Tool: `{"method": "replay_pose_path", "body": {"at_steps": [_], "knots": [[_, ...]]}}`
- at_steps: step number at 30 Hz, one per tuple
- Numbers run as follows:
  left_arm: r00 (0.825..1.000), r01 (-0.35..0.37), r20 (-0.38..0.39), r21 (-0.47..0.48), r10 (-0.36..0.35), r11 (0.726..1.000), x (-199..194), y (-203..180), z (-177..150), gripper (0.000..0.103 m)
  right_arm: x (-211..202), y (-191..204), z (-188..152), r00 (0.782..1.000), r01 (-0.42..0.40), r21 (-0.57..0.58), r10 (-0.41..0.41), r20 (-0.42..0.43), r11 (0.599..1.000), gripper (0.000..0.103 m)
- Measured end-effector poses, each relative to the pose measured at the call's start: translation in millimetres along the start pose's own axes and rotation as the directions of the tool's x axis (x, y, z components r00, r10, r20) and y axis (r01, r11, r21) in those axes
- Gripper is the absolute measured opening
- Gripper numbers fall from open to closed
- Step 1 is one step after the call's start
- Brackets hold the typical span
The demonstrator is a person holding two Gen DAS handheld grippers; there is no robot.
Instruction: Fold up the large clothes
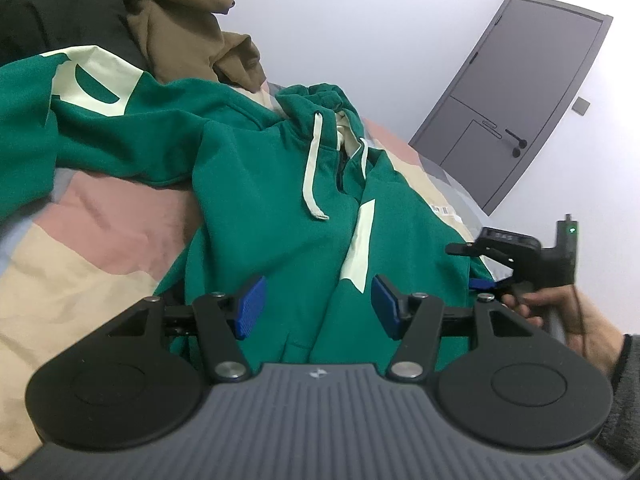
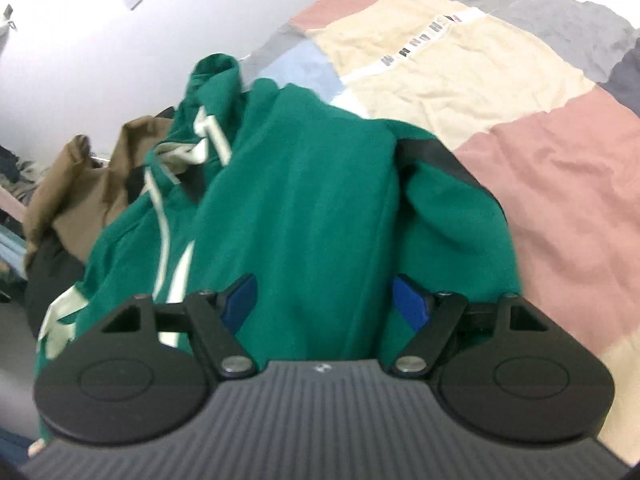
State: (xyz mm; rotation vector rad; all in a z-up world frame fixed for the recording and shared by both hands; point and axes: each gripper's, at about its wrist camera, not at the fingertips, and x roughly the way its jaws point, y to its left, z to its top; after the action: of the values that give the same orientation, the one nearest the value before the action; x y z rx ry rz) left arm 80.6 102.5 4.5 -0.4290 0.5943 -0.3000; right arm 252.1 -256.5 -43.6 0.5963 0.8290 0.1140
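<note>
Looking along my left gripper (image 1: 318, 306), I see its jaws spread with nothing pinched, hanging over the green hoodie (image 1: 256, 168) that fills the frame's centre on the patchwork bedspread (image 1: 100, 220). My right gripper (image 2: 324, 304) is likewise spread, holding nothing, over a folded-in green panel. I judge the risks: that loose panel could slide open again, the white drawstring (image 1: 310, 168) could snag a pad, or I could grab the brown garment (image 1: 176, 28) at upper left.
</note>
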Motion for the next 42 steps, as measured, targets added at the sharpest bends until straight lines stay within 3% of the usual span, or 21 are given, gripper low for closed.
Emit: {"method": "replay_pose_path", "body": {"at_steps": [2,4,5,9,14,19,24,29,33,37,39,42], "knots": [[1.0,0.006,0.002,0.002,-0.006,1.0,7,0,0,0.064,11,-4,1,1.0,-0.014,-0.004,0.014,0.015,1.0,0.077],[1.0,0.002,-0.004,0.022,-0.002,1.0,16,-1,1,0.064,22,-8,6,0.999,-0.037,-0.019,0.037,0.036,0.999,0.072],[1.0,-0.011,-0.009,0.041,0.012,0.999,22,-2,1,0.064,27,-9,8,0.997,-0.056,-0.031,0.057,0.048,0.998,0.057],[0.999,-0.021,-0.032,0.056,0.023,0.998,43,-1,0,0.064,38,-12,18,0.99,-0.096,-0.072,0.103,0.095,0.993,0.019],[1.0,0.02,-0.021,0.049,-0.019,0.999,55,-3,-1,0.064,34,-23,43,0.962,-0.137,-0.067,0.149,0.229,0.988,0.012],[0.998,0.062,-0.005,0.072,-0.062,0.995,63,-10,-3,0.064,27,-51,65,0.92,-0.13,0.005,0.119,0.373,0.992,0.012],[0.997,0.083,-0.016,0.087,-0.082,0.993,71,-16,-6,0.064,44,-97,81,0.923,-0.13,0.151,0.064,0.38,0.98,0.008],[0.997,0.079,-0.025,0.09,-0.077,0.993,79,-17,-8,0.064,53,-99,76,0.928,-0.107,0.144,0.047,0.37,0.984,0.008],[0.998,0.057,-0.029,0.101,-0.054,0.993,83,-22,-12,0.064,43,-86,70,0.933,-0.084,0.099,0.043,0.356,0.992,0.017],[0.997,0.069,-0.033,0.11,-0.066,0.992,82,-29,-14,0.064,25,-71,56,0.948,-0.074,0.055,0.053,0.314,0.996,0.041],[0.997,0.074,-0.035,0.126,-0.07,0.989,80,-35,-16,0.064,12,-60,46,0.953,-0.051,0.034,0.038,0.302,0.998,0.058],[0.997,0.078,-0.034,0.148,-0.074,0.986,75,-43,-21,0.064,-10,-42,28,0.956,-0.024,-0.002,0.024,0.292,1.0,0.059]]}}
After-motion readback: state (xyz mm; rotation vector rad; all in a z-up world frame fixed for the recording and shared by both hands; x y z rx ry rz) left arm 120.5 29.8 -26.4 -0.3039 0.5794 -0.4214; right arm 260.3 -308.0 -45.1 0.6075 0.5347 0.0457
